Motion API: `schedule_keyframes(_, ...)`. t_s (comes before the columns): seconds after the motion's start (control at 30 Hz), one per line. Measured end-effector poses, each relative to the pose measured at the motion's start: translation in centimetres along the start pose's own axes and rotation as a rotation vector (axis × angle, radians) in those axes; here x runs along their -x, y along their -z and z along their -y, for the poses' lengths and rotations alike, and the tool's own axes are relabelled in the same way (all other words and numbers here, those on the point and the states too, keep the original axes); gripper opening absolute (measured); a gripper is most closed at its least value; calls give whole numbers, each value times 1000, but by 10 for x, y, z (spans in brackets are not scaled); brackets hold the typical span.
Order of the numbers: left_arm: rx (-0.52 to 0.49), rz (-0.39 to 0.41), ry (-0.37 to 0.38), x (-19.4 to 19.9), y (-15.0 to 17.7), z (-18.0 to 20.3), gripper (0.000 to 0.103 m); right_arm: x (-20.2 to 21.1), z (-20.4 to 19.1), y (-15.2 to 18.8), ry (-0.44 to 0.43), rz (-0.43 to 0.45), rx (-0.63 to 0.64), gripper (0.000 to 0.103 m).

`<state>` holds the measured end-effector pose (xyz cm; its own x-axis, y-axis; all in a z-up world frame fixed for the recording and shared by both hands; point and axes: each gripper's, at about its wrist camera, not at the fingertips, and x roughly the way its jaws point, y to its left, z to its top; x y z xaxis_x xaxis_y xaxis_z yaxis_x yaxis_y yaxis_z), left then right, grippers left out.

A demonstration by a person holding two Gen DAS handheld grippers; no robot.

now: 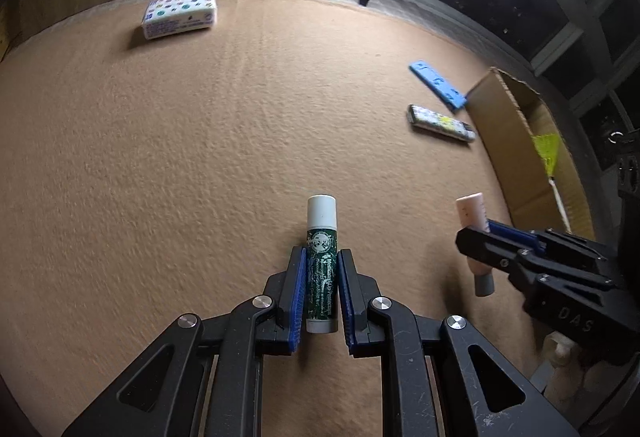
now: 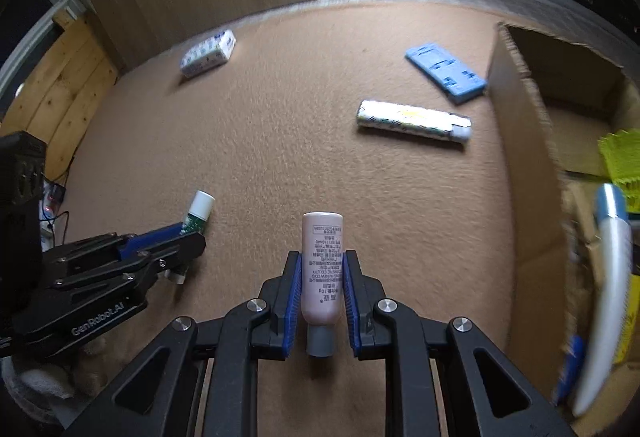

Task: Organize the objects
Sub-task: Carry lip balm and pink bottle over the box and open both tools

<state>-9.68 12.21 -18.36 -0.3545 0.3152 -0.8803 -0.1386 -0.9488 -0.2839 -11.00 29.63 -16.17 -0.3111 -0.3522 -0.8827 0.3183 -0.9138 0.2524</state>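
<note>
— What are we holding?
— Our left gripper (image 1: 322, 269) clamps the green lip balm (image 1: 320, 257); our right gripper (image 2: 322, 277) clamps the pink tube (image 2: 322, 269), cap toward us, both above the carpet (image 1: 180, 157).
— And the rest?
— The tissue pack (image 1: 180, 14) lies near the carpet's far edge; the blue case (image 2: 446, 71) and patterned tube (image 2: 414, 118) lie beside the cardboard box (image 2: 520, 157).

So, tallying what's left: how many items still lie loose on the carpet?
3: tissue pack far left, blue case beside the cardboard box, patterned tube in front of it. More may lie outside view.
</note>
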Motion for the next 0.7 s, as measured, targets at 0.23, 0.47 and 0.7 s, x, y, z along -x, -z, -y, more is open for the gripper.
schedule_keyframes(0.23, -48, 51, 39, 24, -5, 35, 17, 37, 13, 5, -1, 66, -19, 18)
schedule_keyframes(0.47, -139, 102, 87, 43, -20, 87, 17, 79, 37, 8, 24, 147, -46, 18)
schedule_keyframes(0.7, -241, 120, 133, 44, -30, 148, 17, 117, 78, 13, 71, 223, -115, 18)
